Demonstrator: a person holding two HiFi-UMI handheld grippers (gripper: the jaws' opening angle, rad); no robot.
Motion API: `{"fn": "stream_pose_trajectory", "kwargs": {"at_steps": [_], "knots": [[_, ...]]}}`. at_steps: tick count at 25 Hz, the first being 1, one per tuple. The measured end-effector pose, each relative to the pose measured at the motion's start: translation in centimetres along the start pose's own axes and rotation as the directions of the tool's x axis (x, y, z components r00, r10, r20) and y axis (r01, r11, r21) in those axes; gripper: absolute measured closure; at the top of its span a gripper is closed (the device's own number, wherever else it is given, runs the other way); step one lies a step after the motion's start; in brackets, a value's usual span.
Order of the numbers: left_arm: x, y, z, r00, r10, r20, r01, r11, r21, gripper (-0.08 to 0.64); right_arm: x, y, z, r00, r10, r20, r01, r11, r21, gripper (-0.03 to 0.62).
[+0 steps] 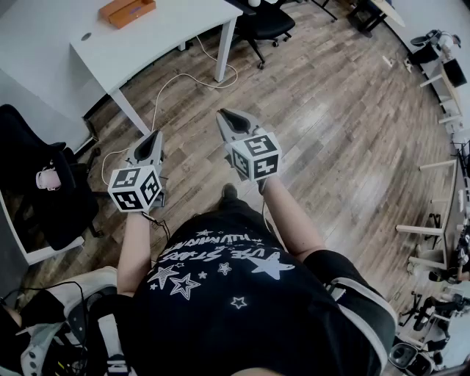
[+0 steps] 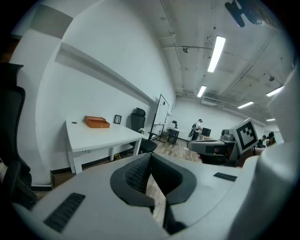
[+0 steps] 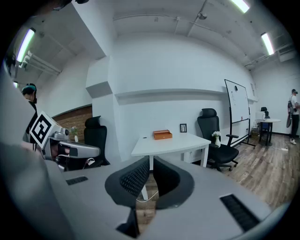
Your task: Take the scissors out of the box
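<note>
From the head view, we stand on the wooden floor well apart from the white table [image 1: 154, 40]. The orange box [image 1: 126, 10] sits on it near the far edge with its lid down. We cannot see the scissors, which are presumably inside. The left gripper [image 1: 153, 137] and the right gripper [image 1: 225, 116] hang in the air in front of us, both closed on nothing. A white cable [image 1: 192, 76] loops over the floor between us and the table leg, and we judge that a foot could catch on it as we walk over.

In the left gripper view, the pads meet at the tip with nothing between them. The box [image 2: 97, 122] is far off, so reaching too soon would only push it along the smooth tabletop.

In the right gripper view, the jaws are likewise together and empty, and the box [image 3: 162, 134] lies straight ahead. If we lift the lid with one gripper and do not steady the box, the box could slide or tip. Thin scissor handles could also slip from the pads.
</note>
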State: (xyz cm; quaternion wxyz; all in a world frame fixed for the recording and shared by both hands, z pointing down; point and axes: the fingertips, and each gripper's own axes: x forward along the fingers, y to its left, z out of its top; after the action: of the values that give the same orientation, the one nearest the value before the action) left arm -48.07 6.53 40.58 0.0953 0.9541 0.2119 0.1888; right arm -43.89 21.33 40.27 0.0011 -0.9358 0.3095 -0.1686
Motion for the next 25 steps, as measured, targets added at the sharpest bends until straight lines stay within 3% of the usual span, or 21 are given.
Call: {"fn": "stream_pose_trajectory", "kwargs": {"at_steps": [7,13,20,25], "knots": [[-0.3,2.1,-0.6,1.0,0.007,-0.011,-0.007,1.0,-0.007,0.541,1.5,0.4,-0.9,1.0,-0.018,-0.015,0.018,1.0,0.011,0.535],[1.7,4.0,-0.9,0.999,0.05,-0.02,-0.05,0.998,-0.03,0.541,4.4,-0.7,-0.4,0.999,0.03,0.018,-0.031,0.999,0.038,0.535],[7.5,8.0,1.6,0.991,0.13,-0.021,-0.131,0.991,-0.032,0.541,12.8,-5.1,1.6,0.994,0.102,0.035,-0.105,0.992,0.07,0.534],[13.0,11.2,4.7,0.983,0.186,-0.006,-0.186,0.981,-0.058,0.541,19.5,-8.8,3.8,0.986,0.167,0.008,-0.168,0.985,0.044,0.532]]}}
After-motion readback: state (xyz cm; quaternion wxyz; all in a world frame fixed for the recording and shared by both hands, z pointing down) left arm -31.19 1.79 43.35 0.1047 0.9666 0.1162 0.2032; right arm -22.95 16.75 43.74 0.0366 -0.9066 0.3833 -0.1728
